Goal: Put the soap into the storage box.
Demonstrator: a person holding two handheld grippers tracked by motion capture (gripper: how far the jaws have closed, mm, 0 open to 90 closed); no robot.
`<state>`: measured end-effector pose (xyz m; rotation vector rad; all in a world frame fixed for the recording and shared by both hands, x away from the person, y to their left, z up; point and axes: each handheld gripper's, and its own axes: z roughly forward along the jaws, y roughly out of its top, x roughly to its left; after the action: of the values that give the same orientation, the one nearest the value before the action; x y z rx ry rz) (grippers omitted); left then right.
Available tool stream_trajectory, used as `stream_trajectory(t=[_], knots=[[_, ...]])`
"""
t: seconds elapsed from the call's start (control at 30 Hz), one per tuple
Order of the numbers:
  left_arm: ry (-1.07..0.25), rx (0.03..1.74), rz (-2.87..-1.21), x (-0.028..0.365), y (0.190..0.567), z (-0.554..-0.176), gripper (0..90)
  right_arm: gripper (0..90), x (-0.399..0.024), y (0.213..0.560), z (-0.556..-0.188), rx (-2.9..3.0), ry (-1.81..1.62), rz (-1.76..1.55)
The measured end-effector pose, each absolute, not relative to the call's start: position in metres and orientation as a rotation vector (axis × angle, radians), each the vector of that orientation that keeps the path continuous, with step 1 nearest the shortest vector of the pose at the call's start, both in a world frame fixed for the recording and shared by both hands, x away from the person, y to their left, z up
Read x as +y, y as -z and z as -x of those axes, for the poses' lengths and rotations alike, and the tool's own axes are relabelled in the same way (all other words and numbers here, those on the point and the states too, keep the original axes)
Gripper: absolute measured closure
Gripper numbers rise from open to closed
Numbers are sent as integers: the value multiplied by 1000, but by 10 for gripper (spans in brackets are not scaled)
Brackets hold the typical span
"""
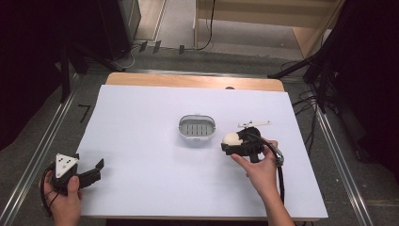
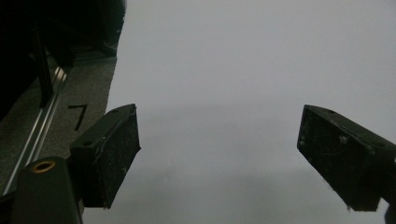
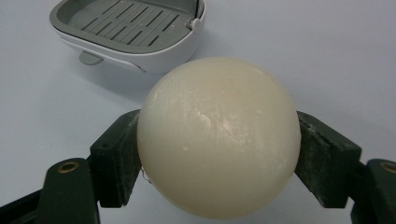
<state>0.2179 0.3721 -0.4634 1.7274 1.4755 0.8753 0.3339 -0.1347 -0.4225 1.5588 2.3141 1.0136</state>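
round cream soap ball point(image 3: 218, 137) clamped in the right hand-held gripper point(image 1: 234, 143).
the ball is held just right of the grey slatted soap dish point(image 1: 197, 128) at mid tabletop point(image 1: 141, 117); the left hand-held gripper point(image 2: 219, 154) is held with jaws apart over the near left corner.

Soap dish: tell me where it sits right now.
In the high view the soap dish sits near the middle of the white table, just left of the right gripper, which holds a round soap.
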Motion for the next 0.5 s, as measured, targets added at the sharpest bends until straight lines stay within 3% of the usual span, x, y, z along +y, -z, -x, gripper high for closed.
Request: stream_trajectory(t=[0.5], knots=[[-871, 1473, -1721, 373, 463, -218, 139, 248, -118, 410, -343, 2335, -1020, -1525]])
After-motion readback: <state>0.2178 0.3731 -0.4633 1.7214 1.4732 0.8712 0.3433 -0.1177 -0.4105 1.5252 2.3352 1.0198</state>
